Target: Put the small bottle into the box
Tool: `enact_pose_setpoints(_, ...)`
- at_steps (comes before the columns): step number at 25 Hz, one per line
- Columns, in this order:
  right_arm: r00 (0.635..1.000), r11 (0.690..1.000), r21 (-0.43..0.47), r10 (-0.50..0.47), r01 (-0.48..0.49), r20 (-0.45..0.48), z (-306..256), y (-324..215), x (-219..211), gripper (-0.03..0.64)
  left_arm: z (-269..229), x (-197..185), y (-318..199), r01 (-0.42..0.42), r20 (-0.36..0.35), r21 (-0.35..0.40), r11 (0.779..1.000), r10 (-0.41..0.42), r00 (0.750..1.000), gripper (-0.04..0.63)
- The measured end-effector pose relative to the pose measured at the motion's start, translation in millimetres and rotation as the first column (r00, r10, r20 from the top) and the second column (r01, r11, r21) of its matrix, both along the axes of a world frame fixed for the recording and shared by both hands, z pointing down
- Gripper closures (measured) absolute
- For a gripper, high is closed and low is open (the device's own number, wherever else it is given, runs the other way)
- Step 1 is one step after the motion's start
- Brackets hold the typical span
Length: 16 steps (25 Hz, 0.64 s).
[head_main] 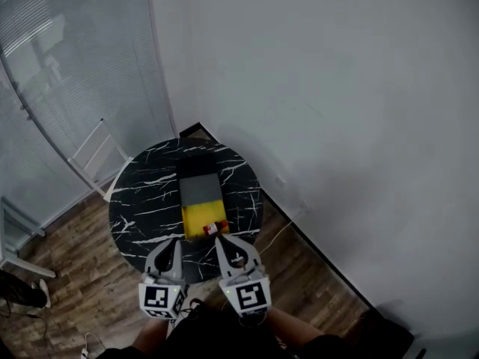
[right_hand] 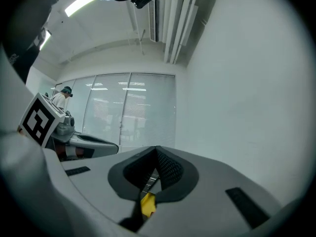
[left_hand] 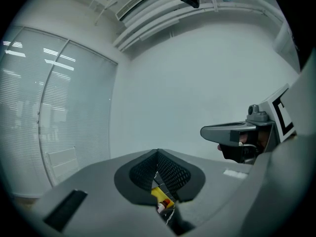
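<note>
Both grippers are held low over the near edge of the round black marble table (head_main: 142, 208), side by side and slightly apart.

Left gripper (head_main: 174, 245): its own view shows the jaws (left_hand: 159, 174) brought together with only a thin slit between the pads, and nothing is held. Through the slit, ahead and below, are a yellow patch and the small bottle (left_hand: 163, 205).

Right gripper (head_main: 225, 241): jaws likewise closed and empty (right_hand: 155, 174), with yellow visible through the slit.

The box (head_main: 200, 214) lies straight ahead of both grippers. Its yellow section is nearest them, then a grey section, with a black part farthest away.

The small bottle (head_main: 215, 228), white with a red cap, lies on its side just ahead of the right gripper's tips, at the box's near right corner. Cannot tell whether it sits inside or on the rim.
</note>
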State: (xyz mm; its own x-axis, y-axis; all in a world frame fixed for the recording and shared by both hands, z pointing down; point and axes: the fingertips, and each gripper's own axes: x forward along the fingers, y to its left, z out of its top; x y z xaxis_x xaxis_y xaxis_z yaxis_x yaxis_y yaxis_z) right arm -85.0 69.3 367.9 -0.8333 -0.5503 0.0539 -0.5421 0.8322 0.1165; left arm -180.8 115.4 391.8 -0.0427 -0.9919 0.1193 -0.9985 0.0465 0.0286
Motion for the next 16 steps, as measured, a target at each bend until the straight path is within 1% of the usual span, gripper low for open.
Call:
enact_pose_setpoints(2, 1.0, 1.0, 0.005, 0.0, 0.0, -0.001, -0.8, 1.1, -2.7, 0.623, 0.5, -1.3, -0.3, -0.007, 0.004, 0.014, 1.0, 0.007, 1.0, 0.597)
enact_pose_setpoints(8, 1.0, 1.0, 0.012, 0.011, -0.011, -0.001, -4.6, -3.1, -5.6, 0.623, 0.1, -0.3, -0.2, -0.029, 0.014, 0.019, 0.999, 0.028, 1.0, 0.597)
enact_pose_setpoints(12, 1.0, 1.0, 0.017, 0.009, -0.009, 0.003, -6.9, -1.0, -8.4, 0.623, 0.9, -3.9, 3.8, -0.012, -0.001, -0.014, 1.0, 0.012, 1.0, 0.597)
enact_pose_setpoints(16, 1.0, 1.0, 0.025, -0.001, 0.002, -0.011, -7.3, 1.2, -11.0, 0.623, -2.1, -8.5, 2.5, -0.011, 0.018, 0.04, 0.999, 0.011, 1.0, 0.597)
